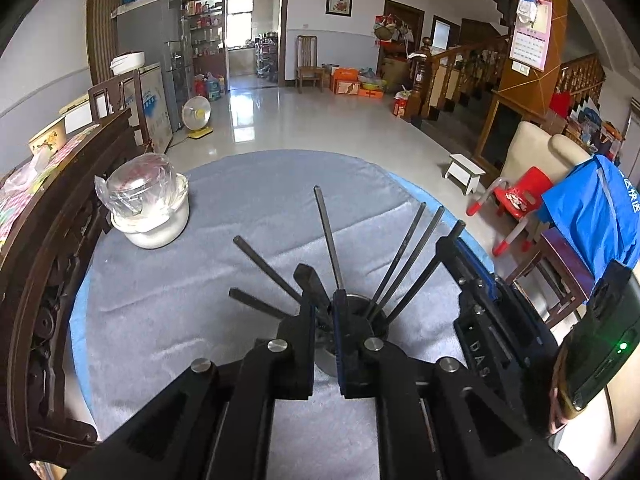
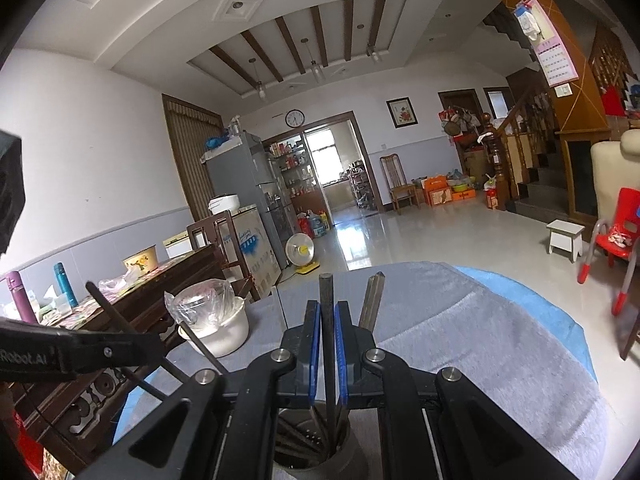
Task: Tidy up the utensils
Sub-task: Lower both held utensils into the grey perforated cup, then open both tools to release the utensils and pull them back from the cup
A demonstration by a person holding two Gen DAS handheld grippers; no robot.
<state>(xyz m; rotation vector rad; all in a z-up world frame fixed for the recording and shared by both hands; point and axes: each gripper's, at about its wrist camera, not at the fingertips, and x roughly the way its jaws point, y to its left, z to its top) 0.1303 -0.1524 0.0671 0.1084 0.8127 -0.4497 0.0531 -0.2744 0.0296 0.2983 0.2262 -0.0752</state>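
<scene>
The left gripper (image 1: pixel 325 312) has its jaws narrowly parted at the rim of a round metal utensil holder (image 1: pixel 352 334), whose lower body hides behind the fingers; whether they pinch the rim cannot be told. The right gripper (image 2: pixel 327 344) is closed on one dark chopstick (image 2: pixel 327 320) standing in that holder. More dark chopsticks (image 1: pixel 404 256) fan outward. Beyond, on the grey cloth-covered round table (image 1: pixel 248 208), sits a white plastic-wrapped pot (image 1: pixel 150 204).
</scene>
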